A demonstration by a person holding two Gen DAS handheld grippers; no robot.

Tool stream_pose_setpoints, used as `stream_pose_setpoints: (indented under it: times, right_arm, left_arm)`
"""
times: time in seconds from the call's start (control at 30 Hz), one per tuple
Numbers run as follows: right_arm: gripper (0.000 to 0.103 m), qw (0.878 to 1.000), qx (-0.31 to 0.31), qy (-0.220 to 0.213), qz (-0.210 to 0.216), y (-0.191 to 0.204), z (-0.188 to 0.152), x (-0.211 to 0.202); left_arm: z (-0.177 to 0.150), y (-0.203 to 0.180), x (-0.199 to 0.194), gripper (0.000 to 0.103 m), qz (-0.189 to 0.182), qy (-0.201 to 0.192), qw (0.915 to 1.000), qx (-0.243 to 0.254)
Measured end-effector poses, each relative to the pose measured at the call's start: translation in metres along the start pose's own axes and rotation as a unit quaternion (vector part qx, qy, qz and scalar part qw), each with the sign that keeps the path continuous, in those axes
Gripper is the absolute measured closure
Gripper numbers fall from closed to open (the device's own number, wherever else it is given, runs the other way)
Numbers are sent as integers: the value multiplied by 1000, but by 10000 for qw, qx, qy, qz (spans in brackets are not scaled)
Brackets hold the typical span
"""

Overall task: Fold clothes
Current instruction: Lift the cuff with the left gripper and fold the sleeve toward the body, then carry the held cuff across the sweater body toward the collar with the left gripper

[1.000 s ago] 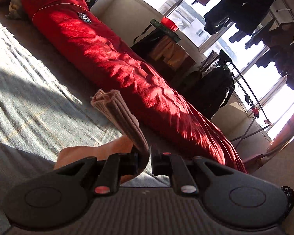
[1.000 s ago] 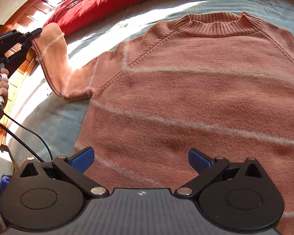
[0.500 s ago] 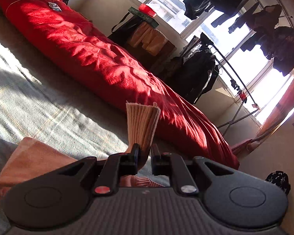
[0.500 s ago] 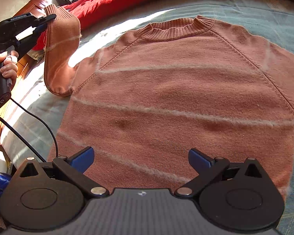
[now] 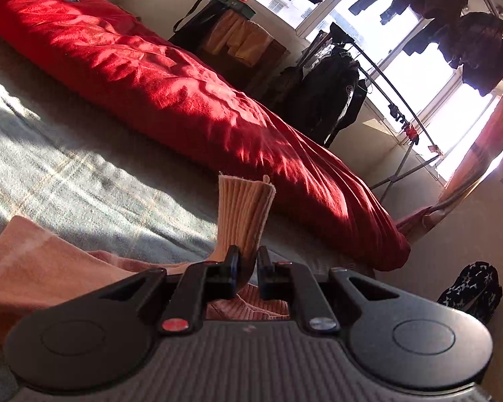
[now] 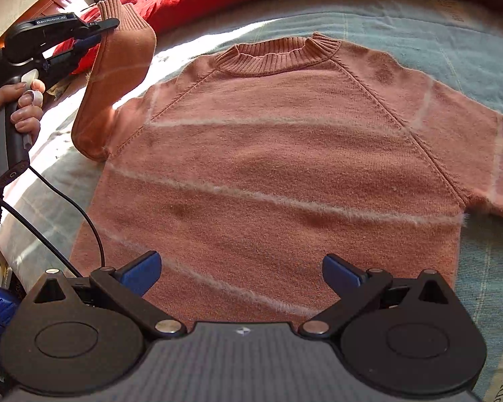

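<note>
Pink sweater (image 6: 278,174) lies flat, front up, on bed (image 6: 419,33); body unfolded. Left tool (image 5: 248,261) pinches sleeve cuff (image 5: 243,214), sleeve lifted above shoulder, not laid across chest. Right tool (image 6: 241,271) spread wide, empty, over hem. Fold barely begun; second sleeve, body folds remain.

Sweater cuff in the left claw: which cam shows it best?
Left wrist view. The ribbed sweater cuff stands upright, close and sharp, pinched in the shut left claw. The right wrist view shows it small at the top-left corner, lifted off the bed, partly hidden by the claw's fingers.
</note>
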State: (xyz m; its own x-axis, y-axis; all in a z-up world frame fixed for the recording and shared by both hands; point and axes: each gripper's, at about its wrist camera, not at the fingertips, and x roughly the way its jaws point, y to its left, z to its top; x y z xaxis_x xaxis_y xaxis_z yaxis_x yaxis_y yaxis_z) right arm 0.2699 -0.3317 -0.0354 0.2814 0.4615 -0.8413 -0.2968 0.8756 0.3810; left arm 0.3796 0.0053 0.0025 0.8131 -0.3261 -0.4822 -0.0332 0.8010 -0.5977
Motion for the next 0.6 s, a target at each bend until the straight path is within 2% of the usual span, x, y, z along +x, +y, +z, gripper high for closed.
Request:
stream_pose_setpoints:
  times: [0.27,0.6]
  right_arm:
    - [0,9989,-138,430,-135,-3,8,2]
    - [0,9972,-371,599,-266,-6,6,2]
  left_arm:
    - [-11,-17,11,94,-34,69,9998,184]
    - [-32,-37,32,94,-160,276,9987,390]
